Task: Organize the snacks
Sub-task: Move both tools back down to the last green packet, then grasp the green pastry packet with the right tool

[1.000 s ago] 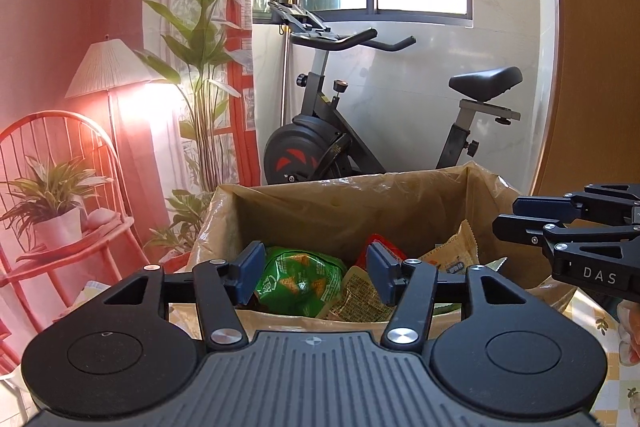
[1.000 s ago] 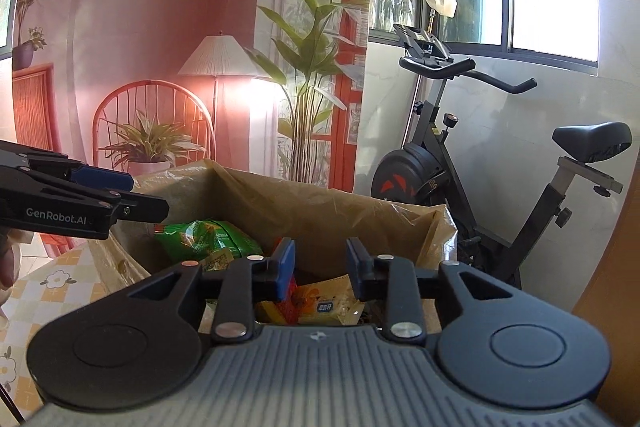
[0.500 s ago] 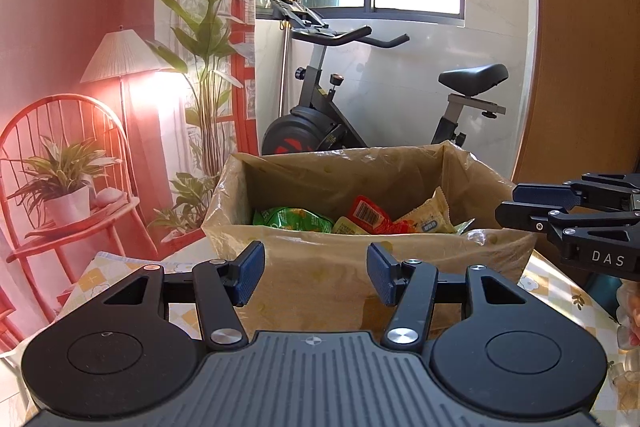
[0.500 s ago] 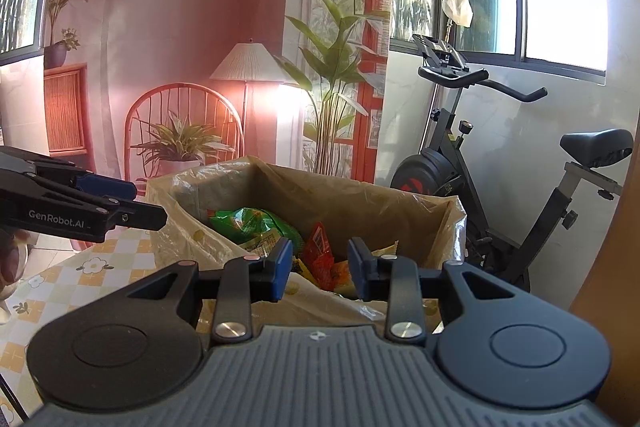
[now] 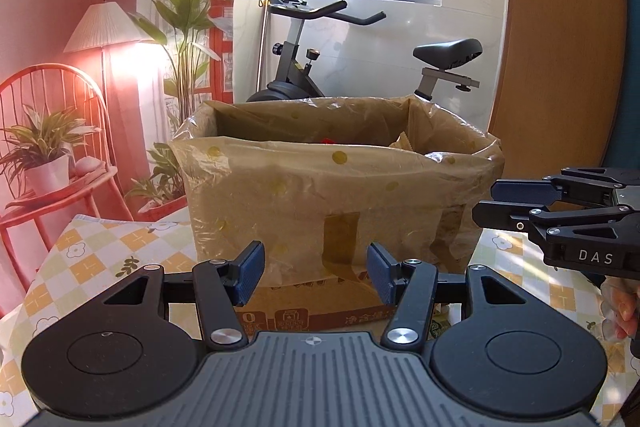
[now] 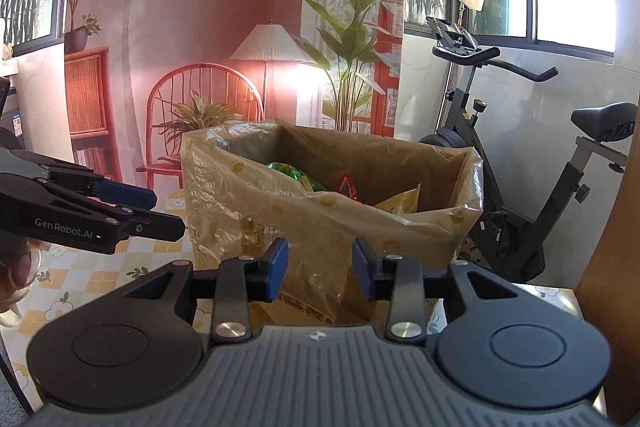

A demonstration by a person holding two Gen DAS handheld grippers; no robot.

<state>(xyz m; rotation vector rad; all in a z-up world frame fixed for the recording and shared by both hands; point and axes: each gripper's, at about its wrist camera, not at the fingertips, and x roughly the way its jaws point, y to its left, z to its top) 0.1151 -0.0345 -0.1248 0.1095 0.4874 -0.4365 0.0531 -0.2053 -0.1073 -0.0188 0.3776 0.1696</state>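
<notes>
Box (image 5: 336, 195): a cardboard box lined with a brownish plastic bag whose edge is folded over the rim; it stands on the table, in front of both grippers.
Table (image 5: 100, 259): covered with a checked cloth printed with small flowers; the box sits toward its far side.
Snacks: inside the box. From the right wrist view a green packet (image 6: 290, 173) lies at the left inside the box, a red packet (image 6: 347, 187) at the middle, a yellow packet (image 6: 400, 201) to the right of it. From the left wrist view only a red tip (image 5: 327, 141) and a yellow corner (image 5: 404, 143) show above the box rim.
Left gripper (image 5: 316, 273): level with the near wall of the box and apart from it; its fingers stand about half open with nothing between them.
Right gripper (image 6: 318, 267): near the front right part of the box, not touching it; its fingers are narrower than the left pair, have just been opening a little, and hold nothing.
Each gripper in the other's view: the right one (image 5: 486, 203) shows just right of the box, the left one (image 6: 168, 215) just left of the box.
Hand (image 5: 622, 311): part of it shows below the right gripper, right of the box.
Bike (image 5: 320, 67): an exercise bike behind the box, by the window.
Lamp (image 5: 106, 31): lit, left of the box, well behind it.
Chair (image 5: 60, 115): red, left of the box, carrying a potted plant (image 5: 44, 155).
</notes>
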